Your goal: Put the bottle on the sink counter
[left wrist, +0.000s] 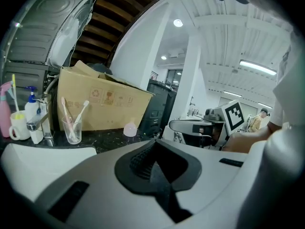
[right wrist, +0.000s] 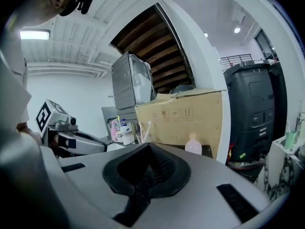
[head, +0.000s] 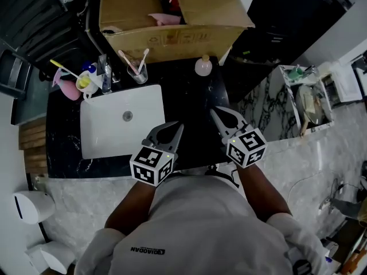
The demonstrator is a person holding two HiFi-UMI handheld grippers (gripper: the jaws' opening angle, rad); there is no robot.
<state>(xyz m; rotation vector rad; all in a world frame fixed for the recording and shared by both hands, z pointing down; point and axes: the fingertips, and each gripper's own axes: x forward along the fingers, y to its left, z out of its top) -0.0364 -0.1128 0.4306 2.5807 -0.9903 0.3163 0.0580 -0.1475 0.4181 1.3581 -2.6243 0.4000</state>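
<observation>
Finds the bottle [head: 203, 66] upright on the dark sink counter [head: 195, 99], right of the white basin [head: 103, 149] and just in front of the cardboard box [head: 172, 39], well apart from both grippers. Finds the left gripper [head: 178, 128] closed with pads together and nothing between them. Finds the same at the right gripper [head: 215, 113], closed and empty, near the counter's front edge. Judges the placement done, with nothing held and nothing touching the bottle. Leaves, at most, pulling both grippers clear.

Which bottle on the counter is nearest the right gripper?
The small pale-pink bottle before the cardboard box; the spray bottle and pump bottle stand far left, by the tap.
</observation>
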